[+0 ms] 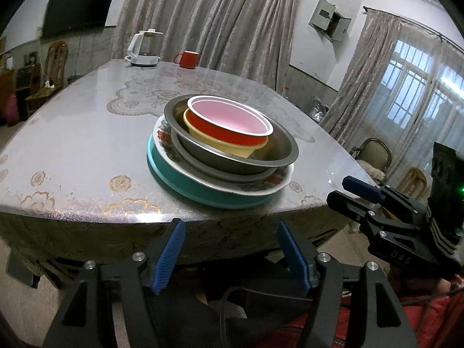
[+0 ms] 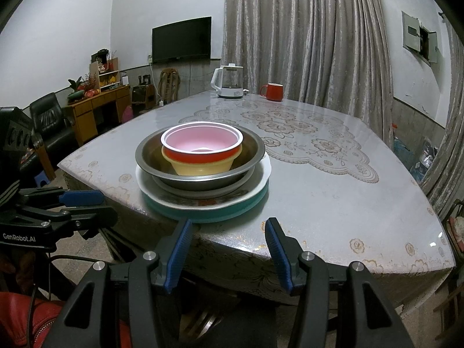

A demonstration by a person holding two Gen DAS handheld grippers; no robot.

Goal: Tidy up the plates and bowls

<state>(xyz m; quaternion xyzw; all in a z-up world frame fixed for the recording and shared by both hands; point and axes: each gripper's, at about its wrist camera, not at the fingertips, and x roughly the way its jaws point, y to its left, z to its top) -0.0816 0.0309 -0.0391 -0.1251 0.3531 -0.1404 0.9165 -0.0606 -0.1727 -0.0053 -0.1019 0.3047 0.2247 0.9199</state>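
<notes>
Glossy, smooth clear cover over lace-patterned cloth on the table [image 1: 87,145]. On it: teal plate [image 1: 185,187], matt plastic look; floral plate [image 1: 278,181], glazed white; metal bowl [image 1: 232,159], dull brushed steel; yellow bowl [image 2: 200,169], matt plastic; red bowl [image 1: 232,134], glossy, pink smooth interior. Beyond the stack, red mug [image 2: 272,91], glazed

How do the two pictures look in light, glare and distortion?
Left wrist view: strong fisheye bending of the table edge, bluish daylight in the window, black corners. Right wrist view: the same bending, dim even light, soft glare on the glossy table near the kettle; the stack is sharp.
</notes>
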